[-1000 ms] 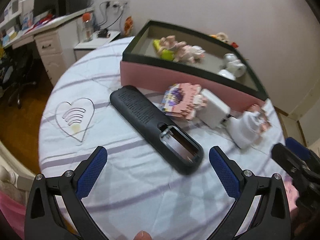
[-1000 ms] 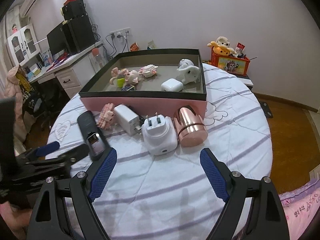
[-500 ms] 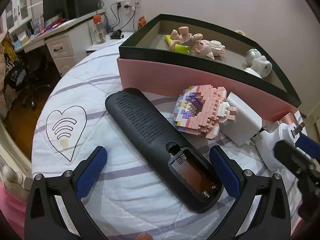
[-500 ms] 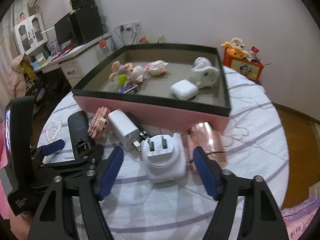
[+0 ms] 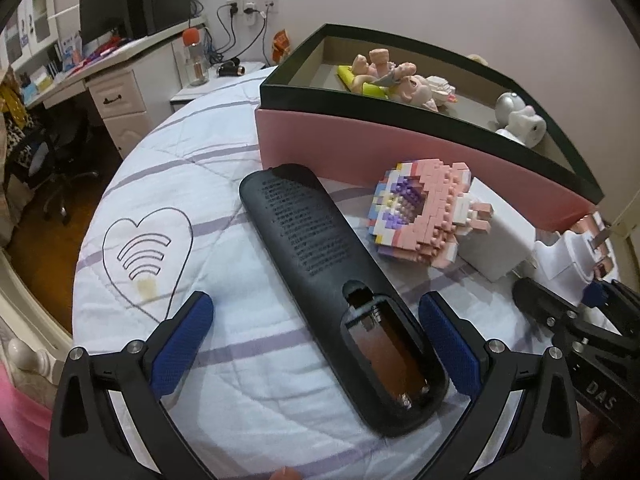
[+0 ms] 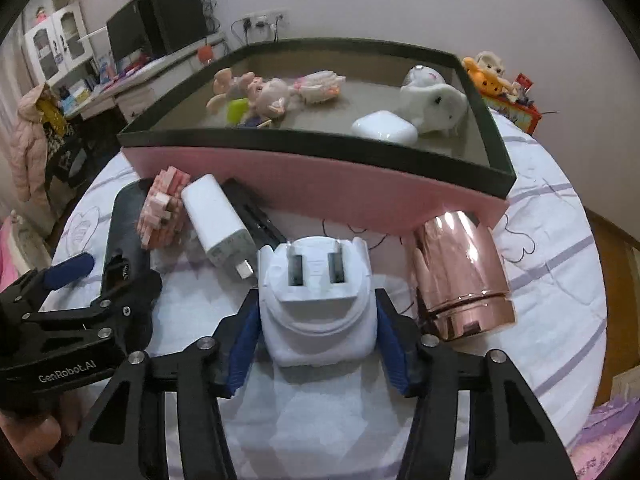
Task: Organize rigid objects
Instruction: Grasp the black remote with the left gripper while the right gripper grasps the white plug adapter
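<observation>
- The white plug adapter [image 6: 316, 300] sits on the striped tablecloth [image 6: 552, 280] just in front of the pink box [image 6: 320, 196], prongs toward that box, and my right gripper [image 6: 318, 340] has its blue pads [image 6: 242, 344] pressed against both of its flanks, pinching it.
- My right camera alone shows that pinch head on; in my left camera the adapter [image 5: 568, 256] is only a sliver at the right edge, with the right gripper [image 5: 576, 316] coming in dark beside it.
- The black remote [image 5: 340, 288] lies face down in front of the box's left end, battery bay uncovered; my left gripper [image 5: 316, 332] is spread wide, the remote's near end between the pads, the right pad [image 5: 448, 344] just beside its edge, and I can't tell if it's touching.
- From my right camera the remote [image 6: 128, 236] is half hidden behind the left gripper [image 6: 92, 284].
- Between remote and adapter, in front of the box wall: the pink brick model [image 5: 424, 216] leaning on the white charger [image 5: 496, 240]; my right camera adds a flat black piece [image 6: 252, 212] beside that charger [image 6: 218, 220].
- Only my right camera shows the rose-gold cylinder [image 6: 460, 272] lying at the box's right corner.
- Inside the box: a doll [image 6: 256, 92], a white earbud case [image 6: 384, 126], a white elephant figure [image 6: 432, 100].
- Only my left camera shows the heart drawing [image 5: 144, 248] left of the remote.
</observation>
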